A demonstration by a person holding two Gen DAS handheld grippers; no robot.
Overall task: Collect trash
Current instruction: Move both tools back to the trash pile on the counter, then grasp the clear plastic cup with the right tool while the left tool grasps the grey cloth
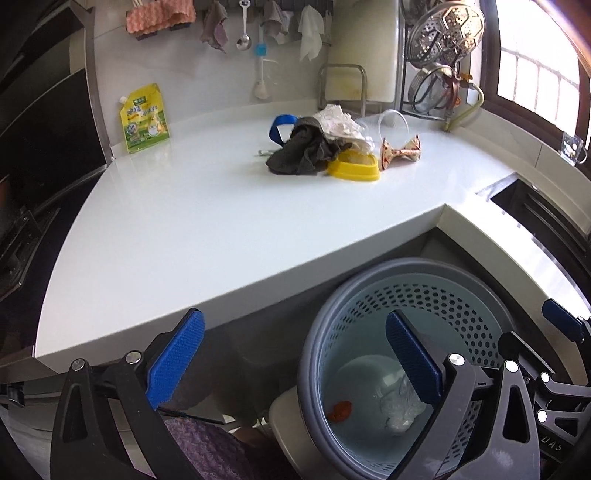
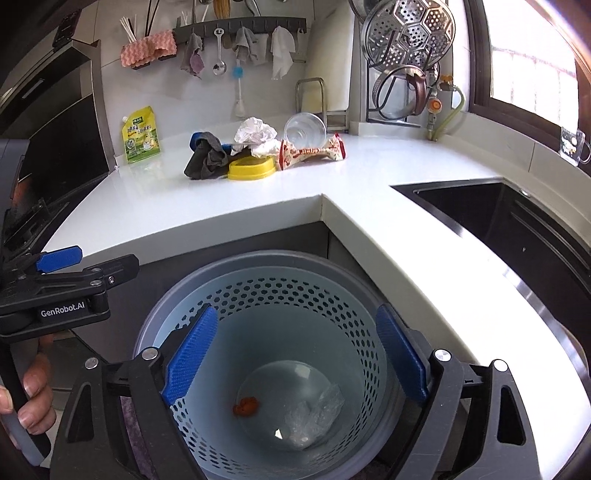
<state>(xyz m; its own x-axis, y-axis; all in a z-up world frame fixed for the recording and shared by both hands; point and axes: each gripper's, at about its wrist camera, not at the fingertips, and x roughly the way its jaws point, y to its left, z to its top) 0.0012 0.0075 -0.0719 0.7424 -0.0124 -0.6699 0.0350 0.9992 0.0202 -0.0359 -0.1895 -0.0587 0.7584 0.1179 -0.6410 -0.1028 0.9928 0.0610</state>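
Observation:
A grey perforated trash basket (image 2: 258, 295) stands on the floor below the counter corner; it also shows in the left wrist view (image 1: 424, 295). In it lie crumpled clear plastic (image 2: 314, 417) and a small red scrap (image 2: 245, 406). My right gripper (image 2: 295, 358) is open and empty above the basket. My left gripper (image 1: 295, 354) is open and empty at the counter's front edge, beside the basket. On the white counter (image 1: 184, 221) lie a crumpled white paper (image 2: 255, 134), a clear plastic cup (image 2: 306, 129), a patterned wrapper (image 2: 314, 151), a dark cloth (image 2: 207, 158) and a yellow dish (image 2: 251, 170).
A yellow-green pouch (image 2: 142, 134) leans on the back wall. A black sink (image 2: 498, 221) is set in the counter at right. Utensils and cloths hang on a wall rail (image 2: 240, 26). A steamer rack (image 2: 410, 33) stands at the back right.

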